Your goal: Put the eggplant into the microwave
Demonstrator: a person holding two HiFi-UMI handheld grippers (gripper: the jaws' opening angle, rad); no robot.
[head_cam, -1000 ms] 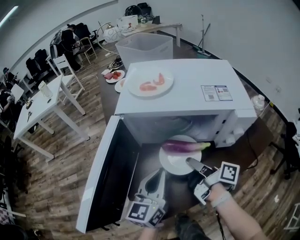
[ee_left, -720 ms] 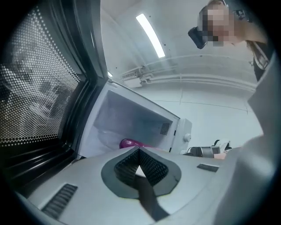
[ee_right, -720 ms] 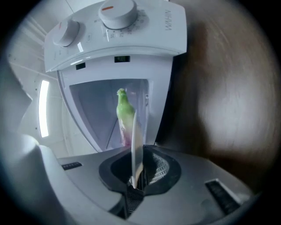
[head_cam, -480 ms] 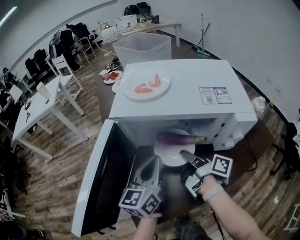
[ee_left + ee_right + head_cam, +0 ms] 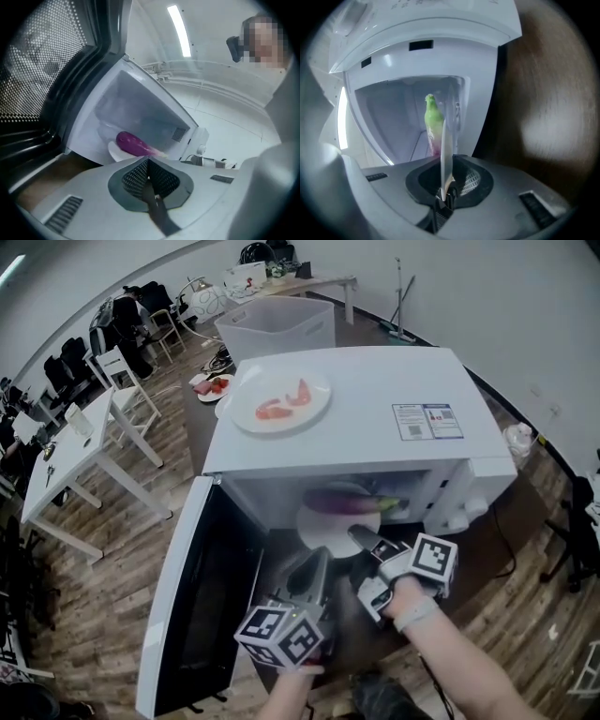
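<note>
The purple eggplant (image 5: 347,502) with its green stem lies on a white plate (image 5: 319,529), partly inside the cavity of the white microwave (image 5: 375,409). My right gripper (image 5: 362,540) is shut on the plate's near rim. In the right gripper view the plate (image 5: 444,150) runs edge-on between the jaws, with the eggplant (image 5: 432,119) behind it. My left gripper (image 5: 314,570) hovers shut and empty, left of the plate, by the open door (image 5: 187,606). The left gripper view looks past its closed jaws (image 5: 147,161) at the eggplant (image 5: 133,144).
A white plate with red food (image 5: 281,401) rests on top of the microwave. Behind it stand a clear plastic bin (image 5: 281,329) and small plates of food (image 5: 214,385). A white table (image 5: 66,456) and chairs are at left, a white bottle (image 5: 516,442) at right.
Both grippers have moved forward toward the microwave. The plate with the eggplant has gone from the dark tabletop in front into the cavity's mouth.
</note>
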